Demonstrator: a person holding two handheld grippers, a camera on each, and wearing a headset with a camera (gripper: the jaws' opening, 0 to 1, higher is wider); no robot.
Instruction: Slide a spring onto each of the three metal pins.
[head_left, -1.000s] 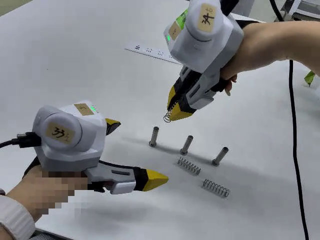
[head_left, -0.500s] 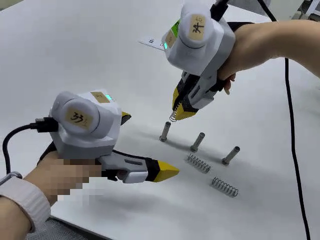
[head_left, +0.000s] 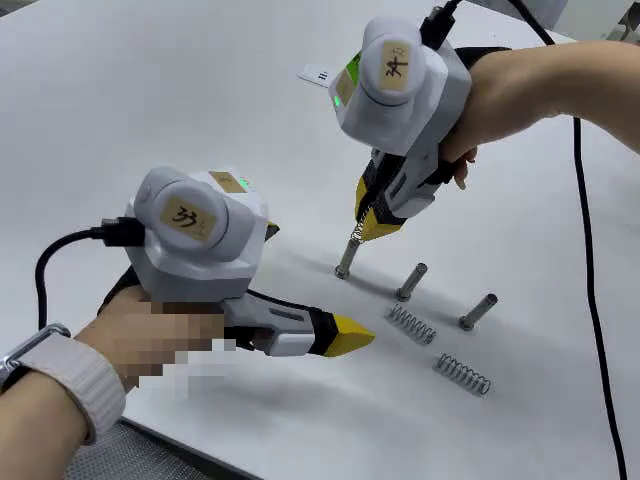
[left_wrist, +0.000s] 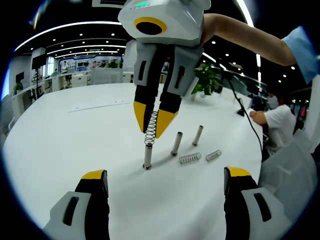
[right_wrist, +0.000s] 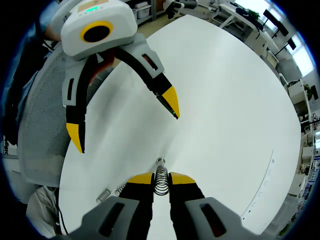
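White table (head_left: 150, 90): spring (left_wrist: 150, 131) between right gripper's (right_wrist: 161, 179) fingers (right_wrist: 184, 179).

right gripper (right_wrist: 161, 178) clamps spring (right_wrist: 161, 188) | spring end at pin (right_wrist: 160, 161) | left gripper (right_wrist: 125, 126) fingers (right_wrist: 172, 102) spread

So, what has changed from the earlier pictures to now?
The right gripper, shut on a spring, has come down over the leftmost pin; the spring's lower end now reaches the pin's top. The left gripper stays open and holds nothing. The other two springs still lie on the table, and the other two pins are still bare.
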